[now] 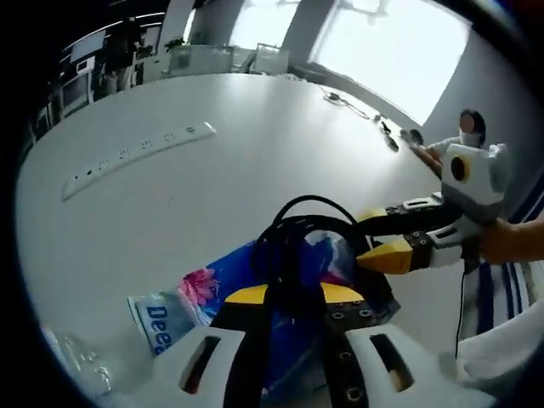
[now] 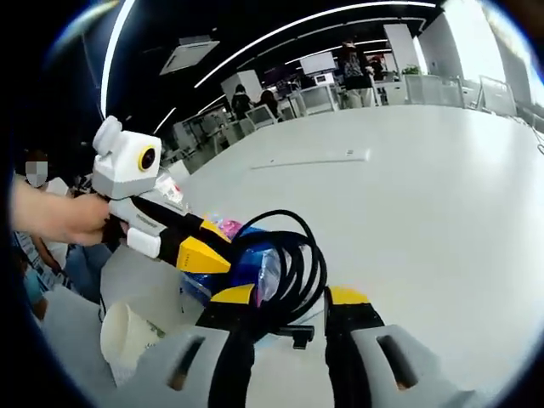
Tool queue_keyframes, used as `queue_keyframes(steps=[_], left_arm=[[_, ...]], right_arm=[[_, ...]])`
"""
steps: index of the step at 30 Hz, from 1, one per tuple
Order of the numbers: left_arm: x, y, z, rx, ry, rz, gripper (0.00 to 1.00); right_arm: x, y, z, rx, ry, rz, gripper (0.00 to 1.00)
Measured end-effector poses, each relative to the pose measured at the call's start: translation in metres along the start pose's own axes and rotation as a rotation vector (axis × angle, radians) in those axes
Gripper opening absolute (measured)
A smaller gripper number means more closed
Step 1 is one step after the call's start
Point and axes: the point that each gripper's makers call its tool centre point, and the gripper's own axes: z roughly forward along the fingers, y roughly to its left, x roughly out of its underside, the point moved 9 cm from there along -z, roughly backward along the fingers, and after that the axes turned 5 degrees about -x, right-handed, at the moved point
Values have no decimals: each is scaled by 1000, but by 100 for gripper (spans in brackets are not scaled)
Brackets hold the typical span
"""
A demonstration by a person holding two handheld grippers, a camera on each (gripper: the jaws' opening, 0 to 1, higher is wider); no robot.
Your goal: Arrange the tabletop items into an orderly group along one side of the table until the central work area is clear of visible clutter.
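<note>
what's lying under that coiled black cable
The coiled black cable rests on a blue plastic packet with a pink flower print. The packet's middle is covered by the cable and grippers.

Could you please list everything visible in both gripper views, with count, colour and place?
Cable: one, black, coiled, on the packet between the two grippers.
Packet: one, blue with pink and white print, on the table under the cable.
Power strip: one, white, long, farther out on the table.
Cup: one, white, at the table edge in the right gripper view.
Table: one, white, large.
Small items: a few, dark, at the far table edge; too small to identify.
Hand: one, holding the left gripper.
Left gripper: yellow tips, at the cable.
Right gripper: yellow tips, at the cable.
</note>
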Motion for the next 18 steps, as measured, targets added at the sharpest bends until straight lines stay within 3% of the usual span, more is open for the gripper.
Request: queue_keyframes(steps=[8, 18], left_arm=[[-1, -1, -1, -8, 19, -18, 4], [-5, -4, -13, 5, -14, -34, 1]], right_arm=[[-7, 0, -3, 16, -25, 43, 8], [-8, 5, -7, 8, -33, 103, 2]])
